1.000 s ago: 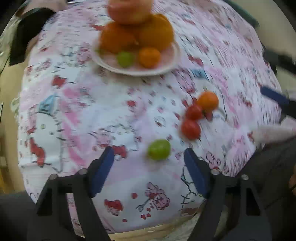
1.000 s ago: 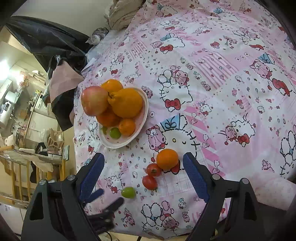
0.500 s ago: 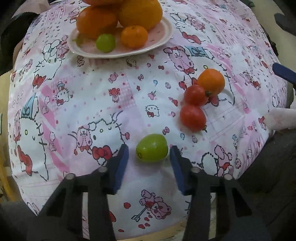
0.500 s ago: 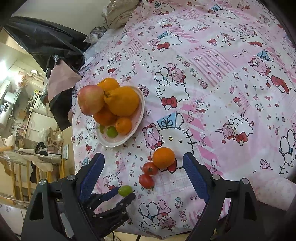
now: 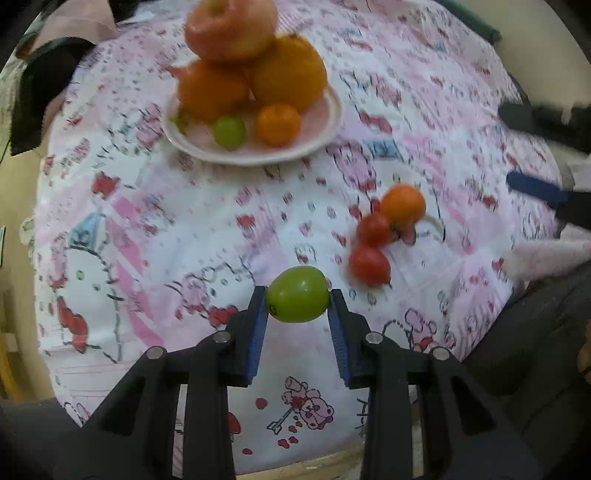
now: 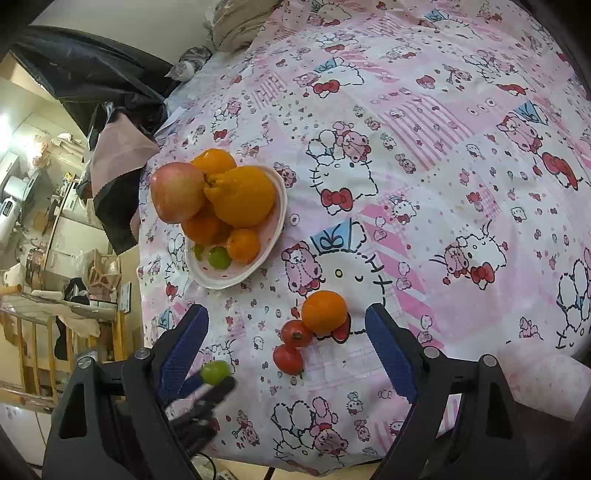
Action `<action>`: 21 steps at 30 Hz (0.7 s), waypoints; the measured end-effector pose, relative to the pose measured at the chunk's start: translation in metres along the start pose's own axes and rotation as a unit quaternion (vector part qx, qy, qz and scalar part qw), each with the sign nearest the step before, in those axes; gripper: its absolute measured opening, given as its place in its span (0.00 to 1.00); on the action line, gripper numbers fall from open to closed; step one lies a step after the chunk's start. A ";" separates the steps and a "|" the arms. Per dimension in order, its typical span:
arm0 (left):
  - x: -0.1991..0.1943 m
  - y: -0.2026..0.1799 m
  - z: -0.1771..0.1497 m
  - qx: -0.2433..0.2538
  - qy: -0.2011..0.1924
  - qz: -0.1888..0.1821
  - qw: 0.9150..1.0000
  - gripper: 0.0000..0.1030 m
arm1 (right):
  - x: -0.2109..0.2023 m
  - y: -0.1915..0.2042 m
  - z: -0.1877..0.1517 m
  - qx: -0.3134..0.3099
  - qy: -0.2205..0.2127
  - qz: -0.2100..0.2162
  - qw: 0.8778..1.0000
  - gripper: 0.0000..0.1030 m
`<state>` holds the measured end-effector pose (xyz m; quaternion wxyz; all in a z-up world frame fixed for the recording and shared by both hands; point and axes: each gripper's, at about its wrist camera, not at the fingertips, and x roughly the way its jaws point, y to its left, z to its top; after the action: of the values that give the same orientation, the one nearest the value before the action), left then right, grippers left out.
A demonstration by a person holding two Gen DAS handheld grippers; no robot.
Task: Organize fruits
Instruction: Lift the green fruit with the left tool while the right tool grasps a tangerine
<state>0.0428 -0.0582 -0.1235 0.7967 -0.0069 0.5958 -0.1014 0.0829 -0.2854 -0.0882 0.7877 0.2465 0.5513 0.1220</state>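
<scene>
Now the left gripper (image 5: 297, 295) pinches the green fruit (image 5: 297, 294) near the plate (image 5: 325, 125); the right gripper (image 6: 286, 343) hangs wide and empty. Next, probably, a carry to the plate's bare front.

Blurred: tablecloth print (image 5: 155, 206) smeared across left wrist view | Cut off: apple (image 5: 231, 27) clipped by top edge | Hidden: second small green fruit (image 6: 198, 251) mostly behind stacked oranges (image 6: 205, 225)
</scene>
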 end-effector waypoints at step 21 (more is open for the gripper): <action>-0.057 0.044 0.015 -0.100 -0.085 0.026 0.991 0.28 | 0.070 -0.023 0.010 0.058 0.112 -0.030 0.991 0.74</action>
<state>0.0486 -0.0069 -0.0712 0.8419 -0.0794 0.5334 -0.0200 0.1156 -0.2755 -0.1539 0.7083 0.2599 0.6498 0.0924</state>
